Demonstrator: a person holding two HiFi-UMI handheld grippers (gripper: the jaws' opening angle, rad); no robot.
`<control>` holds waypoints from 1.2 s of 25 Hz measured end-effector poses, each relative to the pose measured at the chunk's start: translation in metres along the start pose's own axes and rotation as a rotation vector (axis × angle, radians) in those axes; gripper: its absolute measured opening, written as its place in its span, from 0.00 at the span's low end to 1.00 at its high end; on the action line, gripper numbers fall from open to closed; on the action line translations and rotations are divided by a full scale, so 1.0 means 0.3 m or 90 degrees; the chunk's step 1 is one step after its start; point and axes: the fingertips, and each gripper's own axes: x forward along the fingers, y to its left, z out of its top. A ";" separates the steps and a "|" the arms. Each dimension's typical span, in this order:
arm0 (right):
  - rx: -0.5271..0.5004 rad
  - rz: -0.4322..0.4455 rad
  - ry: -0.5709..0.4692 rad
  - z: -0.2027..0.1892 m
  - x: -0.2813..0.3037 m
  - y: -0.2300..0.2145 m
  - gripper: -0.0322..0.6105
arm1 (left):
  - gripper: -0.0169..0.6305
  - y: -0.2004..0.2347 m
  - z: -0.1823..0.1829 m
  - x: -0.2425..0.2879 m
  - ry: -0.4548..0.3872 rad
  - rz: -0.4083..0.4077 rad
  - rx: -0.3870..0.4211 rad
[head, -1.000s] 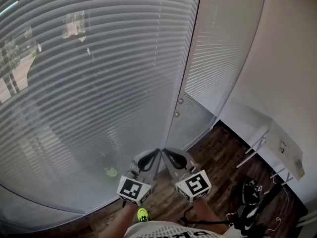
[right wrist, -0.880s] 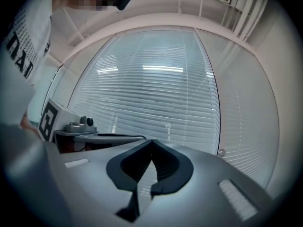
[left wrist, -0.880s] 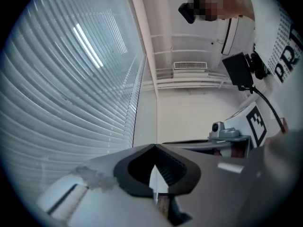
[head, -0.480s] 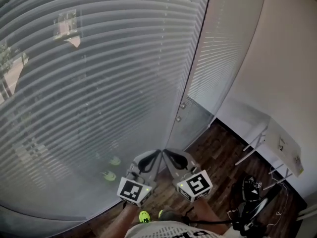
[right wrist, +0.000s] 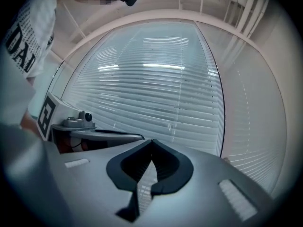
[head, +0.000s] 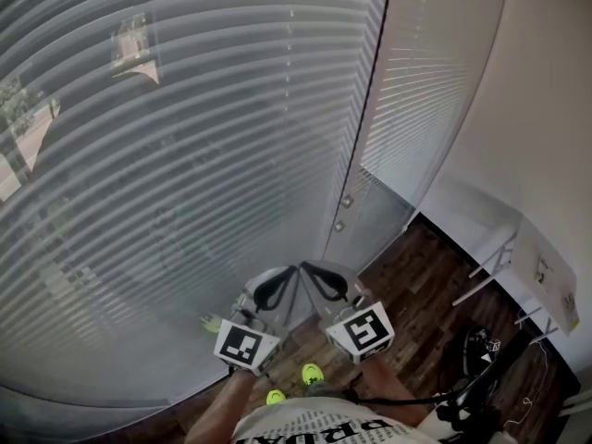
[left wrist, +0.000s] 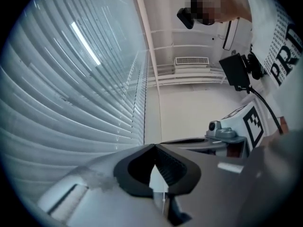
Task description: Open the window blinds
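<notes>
Closed grey window blinds (head: 185, 155) fill the left and middle of the head view, slats lying flat. A dark vertical frame (head: 365, 128) separates them from a narrower blind panel (head: 416, 91). Both grippers are held side by side low in the head view, pointing at the blinds and apart from them. My left gripper (head: 292, 271) is shut with nothing in it, and so is my right gripper (head: 306, 267). In the left gripper view the left gripper (left wrist: 154, 146) has its tips together, with slats (left wrist: 61, 93) beyond. In the right gripper view the right gripper (right wrist: 151, 142) faces the blinds (right wrist: 156, 93).
Two small round knobs (head: 346, 202) sit on the frame. Dark wood floor (head: 416, 285) runs to the right, where a white folding stand (head: 518, 266) leans by the white wall (head: 546, 109). A black device with cables (head: 476, 350) lies on the floor. The person's yellow-green shoes (head: 312, 374) show below.
The person has stepped along the window and both grippers have moved with them, still side by side and shut. The blinds' slats look the same.
</notes>
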 end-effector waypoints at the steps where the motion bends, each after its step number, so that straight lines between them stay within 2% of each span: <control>1: -0.003 0.002 -0.003 0.000 0.010 -0.031 0.06 | 0.01 0.009 0.001 0.033 0.000 0.007 -0.001; 4: 0.004 0.010 -0.006 0.019 0.040 -0.141 0.06 | 0.01 0.039 0.012 0.139 0.024 0.030 0.010; 8: -0.004 0.020 -0.004 0.023 0.060 -0.237 0.06 | 0.01 0.048 0.024 0.241 0.008 0.048 -0.006; 14: -0.017 0.052 -0.004 -0.033 0.081 -0.316 0.06 | 0.01 0.078 -0.064 0.320 0.038 0.082 0.017; 26: -0.035 0.099 -0.003 -0.093 0.076 -0.469 0.06 | 0.01 0.072 -0.111 0.479 0.042 0.138 0.020; 30: -0.037 0.104 -0.002 -0.111 0.071 -0.499 0.06 | 0.01 0.061 -0.128 0.510 0.040 0.141 0.014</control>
